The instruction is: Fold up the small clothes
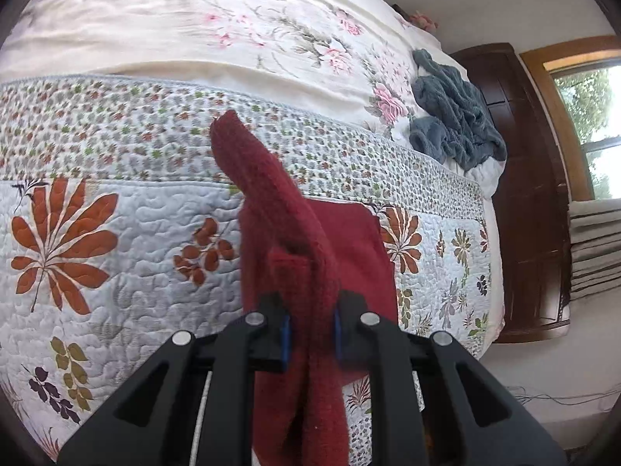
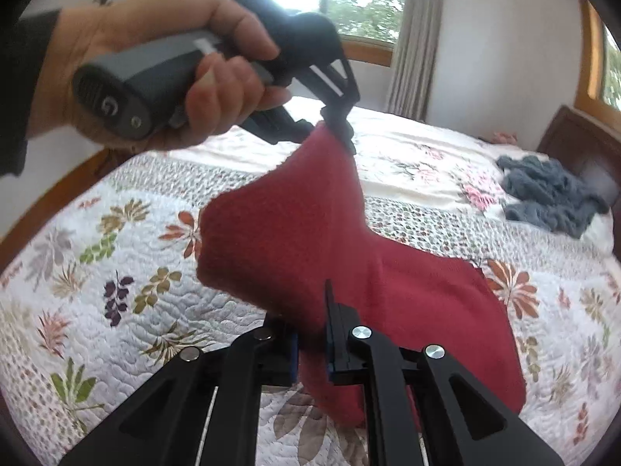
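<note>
Both my grippers were clamped on the red cloth [image 2: 295, 233], left gripper [image 2: 341, 132] high, right gripper [image 2: 312, 353] low, its far end trailing onto the quilt [image 2: 97, 272].

Black gripper [image 2: 310, 349] arms with silver screws, blue-padded fingers [image 2: 294, 357] — grey handle [image 2: 155, 77], dark sleeve [image 2: 19, 97].

Left gripper [image 1: 310, 330] — jaws clamped on red cloth [image 1: 310, 272], raised, angled downward. Left hand [image 2: 155, 73] wraps its grey handle, dark sleeve [image 2: 19, 89] at the wrist. Right gripper [image 2: 312, 353] — closed on the same cloth, lower.
</note>
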Demonstrator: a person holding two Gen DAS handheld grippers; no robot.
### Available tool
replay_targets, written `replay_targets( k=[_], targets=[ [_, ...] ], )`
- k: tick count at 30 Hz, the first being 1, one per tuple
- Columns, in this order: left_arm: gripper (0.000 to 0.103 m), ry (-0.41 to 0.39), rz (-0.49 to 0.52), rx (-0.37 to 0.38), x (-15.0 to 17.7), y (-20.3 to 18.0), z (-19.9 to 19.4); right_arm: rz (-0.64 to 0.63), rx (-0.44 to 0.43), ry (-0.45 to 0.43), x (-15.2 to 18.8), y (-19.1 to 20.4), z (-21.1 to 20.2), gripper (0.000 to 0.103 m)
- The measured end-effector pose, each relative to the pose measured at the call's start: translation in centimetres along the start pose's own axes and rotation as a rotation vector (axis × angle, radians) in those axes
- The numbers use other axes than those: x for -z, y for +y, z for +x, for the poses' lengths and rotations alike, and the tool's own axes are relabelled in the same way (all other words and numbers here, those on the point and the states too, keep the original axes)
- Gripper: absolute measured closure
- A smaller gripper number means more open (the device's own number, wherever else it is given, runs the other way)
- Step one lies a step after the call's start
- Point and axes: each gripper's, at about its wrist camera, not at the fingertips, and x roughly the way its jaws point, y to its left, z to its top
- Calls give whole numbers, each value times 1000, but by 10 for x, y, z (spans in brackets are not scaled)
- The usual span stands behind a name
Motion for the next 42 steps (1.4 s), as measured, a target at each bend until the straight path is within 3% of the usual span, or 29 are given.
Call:
replay_targets(
  k=[24, 33, 42],
  targets=[
    [90, 63, 102, -176, 5, -110, 106, 312, -43, 1, 43, -130, -3, 94],
    [90, 109, 126, -283, 11, -129, 165, 416, -69, 26, 68, -164, 11, 94],
    [90, 123, 171, -446, 24, -156, 224, 544, -118, 56, 104, -204, 23, 94]
  ],
)
